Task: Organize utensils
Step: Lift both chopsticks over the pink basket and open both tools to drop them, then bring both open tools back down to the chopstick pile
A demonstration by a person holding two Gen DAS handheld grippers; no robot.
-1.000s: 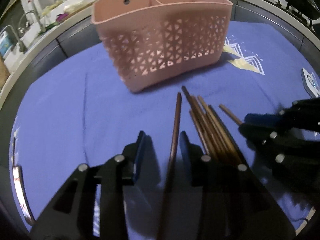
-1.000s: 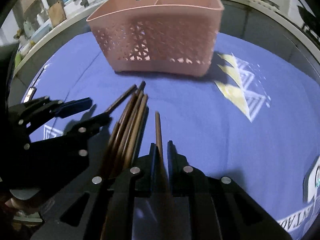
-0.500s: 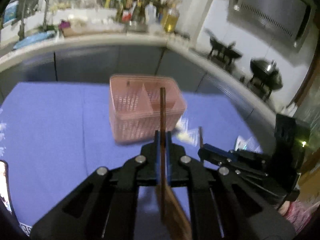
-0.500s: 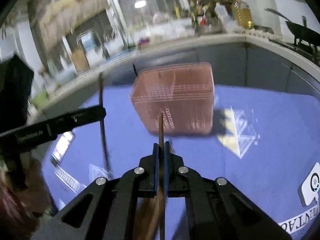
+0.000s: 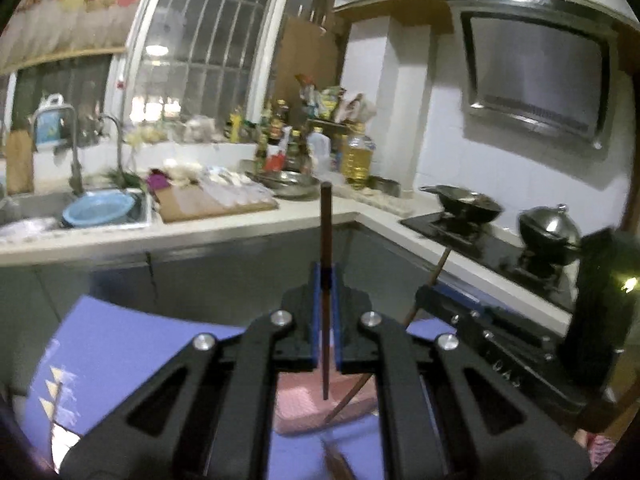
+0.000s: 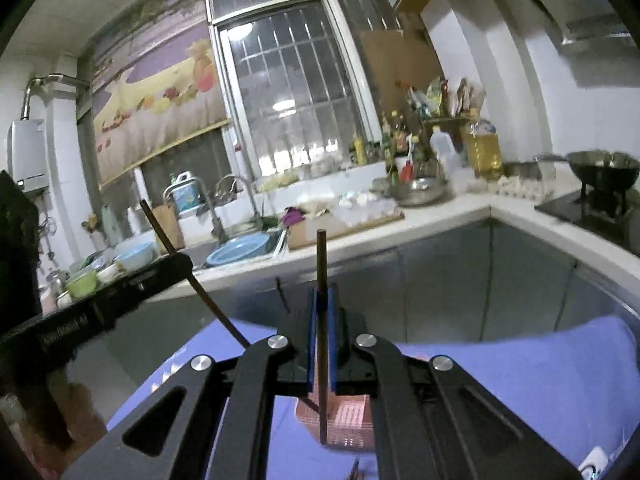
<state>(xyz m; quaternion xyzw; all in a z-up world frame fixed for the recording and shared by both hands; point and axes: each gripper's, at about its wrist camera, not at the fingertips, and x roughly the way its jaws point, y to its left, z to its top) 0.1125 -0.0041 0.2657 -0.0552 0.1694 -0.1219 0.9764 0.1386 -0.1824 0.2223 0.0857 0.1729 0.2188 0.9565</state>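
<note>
My left gripper is shut on a dark brown chopstick held upright, its lower tip over the pink basket below. My right gripper is shut on another brown chopstick, also upright, its lower end over the pink basket. In the left wrist view the right gripper is at the right with its chopstick slanting down to the basket. In the right wrist view the left gripper is at the left with its chopstick.
A blue cloth covers the table; it also shows in the right wrist view. More chopsticks lie on it near the bottom edge. Behind are a counter with a sink, bottles, and a stove with pans.
Both grippers picked up one chopstick each from the cloth, rose and tilted upward over the pink basket. The left gripper shut on its chopstick.
</note>
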